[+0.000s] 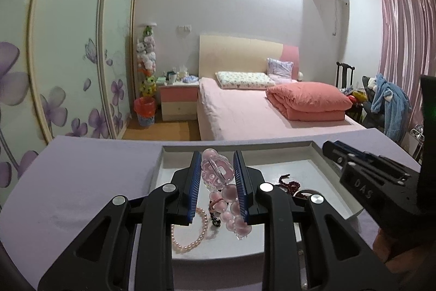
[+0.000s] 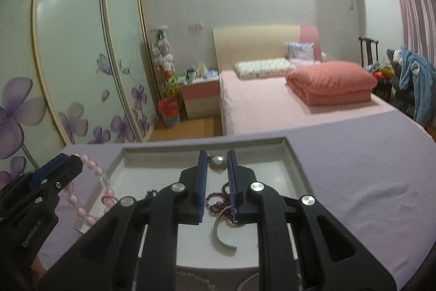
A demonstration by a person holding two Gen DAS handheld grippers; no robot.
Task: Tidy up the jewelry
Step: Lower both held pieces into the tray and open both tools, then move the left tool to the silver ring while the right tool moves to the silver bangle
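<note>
So both grippers are mid-carry over the white tray [image 1: 321, 154] on the purple counter [image 1: 81, 182]. Left gripper [image 1: 216, 165] has its jaws pinching the chunky pink bead bracelet [image 1: 218, 176], right gripper [image 2: 217, 164] has its jaws clamped on a pearl pendant [image 2: 217, 165]. Next up, I'd guess: lower each gently, spaced apart, clear of the dark red beads [image 2: 218, 202].

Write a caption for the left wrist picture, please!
Left gripper holds a pink bead bracelet above the white tray.

White tray [image 1: 321, 154] on lilac-covered table [image 1: 81, 182], apparently.
</note>
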